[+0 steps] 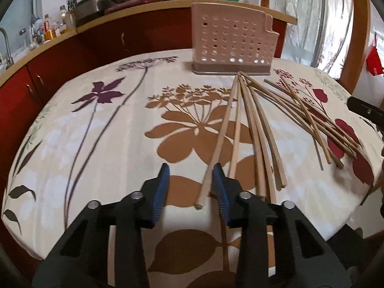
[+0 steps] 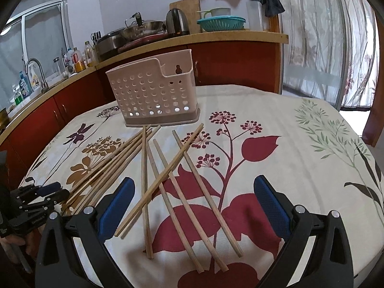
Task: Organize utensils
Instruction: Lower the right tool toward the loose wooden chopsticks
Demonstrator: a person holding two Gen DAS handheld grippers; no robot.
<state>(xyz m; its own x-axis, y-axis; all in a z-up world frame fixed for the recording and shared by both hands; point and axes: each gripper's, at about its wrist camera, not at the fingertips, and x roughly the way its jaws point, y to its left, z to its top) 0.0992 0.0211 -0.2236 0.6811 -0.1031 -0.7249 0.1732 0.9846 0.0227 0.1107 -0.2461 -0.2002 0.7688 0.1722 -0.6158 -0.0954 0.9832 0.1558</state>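
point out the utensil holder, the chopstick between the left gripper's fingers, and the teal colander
utensil holder (image 2: pixel 153 88), right wrist view, on its perforated front wall
chopstick (image 1: pixel 217 153), left wrist view, mid-shaft, ahead of the fingers
teal colander (image 2: pixel 222 22), right wrist view, on its slotted side, up on the counter

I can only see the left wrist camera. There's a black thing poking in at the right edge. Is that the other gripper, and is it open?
Observer: Yes. The right gripper is wide open, with nothing pinched between its blue pads.
Child: What's underneath it?
Observer: A loose pile of chopsticks lies criss-crossed on the tablecloth, between and ahead of its fingers.
Child: Is anything in the holder yet?
Observer: From this side the holder shows its open top and a keyhole slot in the back wall. I see no chopsticks sticking out of it.
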